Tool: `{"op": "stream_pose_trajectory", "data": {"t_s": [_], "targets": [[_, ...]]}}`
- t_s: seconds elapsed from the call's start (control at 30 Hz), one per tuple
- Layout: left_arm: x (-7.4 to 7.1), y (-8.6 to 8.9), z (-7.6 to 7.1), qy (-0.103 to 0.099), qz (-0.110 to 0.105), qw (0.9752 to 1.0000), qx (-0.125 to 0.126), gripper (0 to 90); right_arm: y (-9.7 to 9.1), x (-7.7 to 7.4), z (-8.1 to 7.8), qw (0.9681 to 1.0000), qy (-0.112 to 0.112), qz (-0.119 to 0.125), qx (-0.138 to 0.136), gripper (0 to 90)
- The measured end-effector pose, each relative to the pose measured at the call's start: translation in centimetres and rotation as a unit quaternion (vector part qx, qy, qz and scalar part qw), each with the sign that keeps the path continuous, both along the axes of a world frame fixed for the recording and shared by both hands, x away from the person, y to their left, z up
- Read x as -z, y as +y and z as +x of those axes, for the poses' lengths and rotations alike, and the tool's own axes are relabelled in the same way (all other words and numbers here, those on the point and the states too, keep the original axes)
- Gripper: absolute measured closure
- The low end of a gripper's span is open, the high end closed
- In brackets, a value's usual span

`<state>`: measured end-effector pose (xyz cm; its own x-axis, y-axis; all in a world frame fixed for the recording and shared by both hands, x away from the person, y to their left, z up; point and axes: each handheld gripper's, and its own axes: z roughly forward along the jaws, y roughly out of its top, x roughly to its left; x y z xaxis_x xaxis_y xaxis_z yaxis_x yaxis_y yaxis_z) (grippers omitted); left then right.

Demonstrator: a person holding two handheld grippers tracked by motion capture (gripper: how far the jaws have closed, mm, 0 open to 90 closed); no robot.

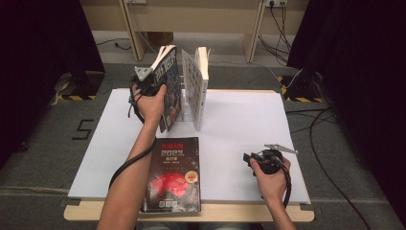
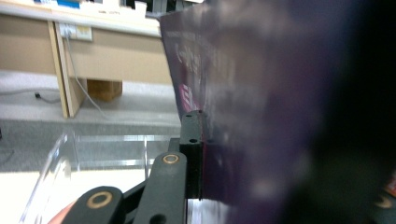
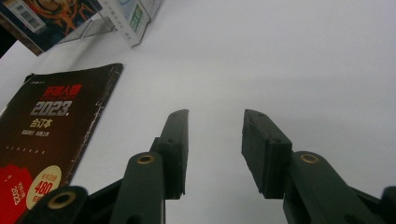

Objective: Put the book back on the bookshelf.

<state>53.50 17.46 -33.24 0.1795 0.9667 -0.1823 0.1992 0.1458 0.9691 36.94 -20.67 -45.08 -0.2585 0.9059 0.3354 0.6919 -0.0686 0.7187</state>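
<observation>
Left gripper [image 1: 152, 88] clamps a dark book [image 1: 170, 86], held upright just beside the white book [image 1: 201, 86] in the clear stand [image 1: 187, 112] at the table's [image 1: 239, 124] far edge. Black magazine [image 1: 173, 175] lies flat at front. Right gripper [image 1: 256, 158] rests open, empty, on the table.

1. The book [image 1: 168, 91] held upright beside the clear acrylic bookstand [image 1: 187, 108] had a dark purple-black cover with pale lettering.
2. The book [image 1: 202, 81] on the bookstand's other side showed a white cover with a grid of small dark squares.
3. The magazine [image 1: 173, 173] lying in front of the bookstand was black with red art, red and grey lettering and a cream badge.
4. The tabletop [image 1: 239, 139] under the bookstand was plain white with a pale wood edge.
</observation>
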Motion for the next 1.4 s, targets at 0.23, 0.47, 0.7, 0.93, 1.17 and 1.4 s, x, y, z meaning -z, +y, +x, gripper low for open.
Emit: {"op": "stream_pose_trajectory", "data": {"t_s": [0.23,0.47,0.7,0.93,1.17,1.4], "targets": [[1.6,-0.7,0.9,-0.002,0.017,0.9997,-0.017,76.2,0.0,-0.1,-0.1,1.0,-0.001,0.001,0.0,62.4],[2.8,0.0,0.1,-0.021,-0.003,0.9996,-0.019,76.0,0.0,0.1,0.1,1.0,0.002,0.001,0.002,62.4],[3.3,-1.0,-1.0,-0.03,0.016,0.9994,-0.009,75.7,0.4,0.1,0.0,1.0,0.005,-0.002,-0.002,62.4],[3.6,-2.5,-1.5,-0.041,0.03,0.9986,-0.01,74.9,0.6,0.1,-0.1,1.0,0.001,-0.005,-0.007,62.4],[2.7,-0.9,-0.6,-0.025,0.006,0.9993,-0.026,76.1,0.4,0.1,-0.1,1.0,0.002,-0.002,-0.005,62.5],[0.5,-0.7,-0.1,-0.056,0.013,0.9978,-0.032,76.2,0.3,0.1,0.1,1.0,0.003,-0.001,-0.003,62.6]]}}
